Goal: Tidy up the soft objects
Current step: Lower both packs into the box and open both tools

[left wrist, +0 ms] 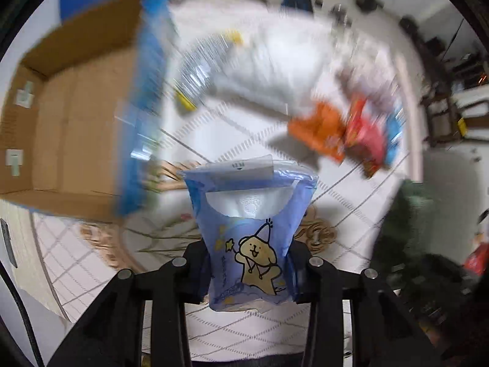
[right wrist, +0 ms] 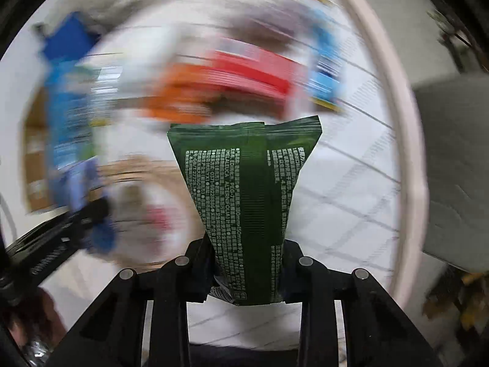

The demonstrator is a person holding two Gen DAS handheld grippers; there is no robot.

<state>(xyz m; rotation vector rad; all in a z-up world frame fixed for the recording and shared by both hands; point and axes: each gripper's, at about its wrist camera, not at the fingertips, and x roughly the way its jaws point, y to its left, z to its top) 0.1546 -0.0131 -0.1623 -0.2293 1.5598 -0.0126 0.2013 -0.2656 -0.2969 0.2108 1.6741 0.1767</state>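
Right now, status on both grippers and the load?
Left gripper shut on blue tissue pack. Right gripper shut on green wipes pack. Cardboard box open at left. Background blurred.

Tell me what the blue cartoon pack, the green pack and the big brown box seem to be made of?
Blue pack: thin, soft plastic film, slightly glossy; it pinches in where the left tool holds it, and a clear sticker flap covers its opening.
Green pack: glossy printed plastic film with a back seam; it narrows in the right tool.
Box: matte brown cardboard, probably corrugated.
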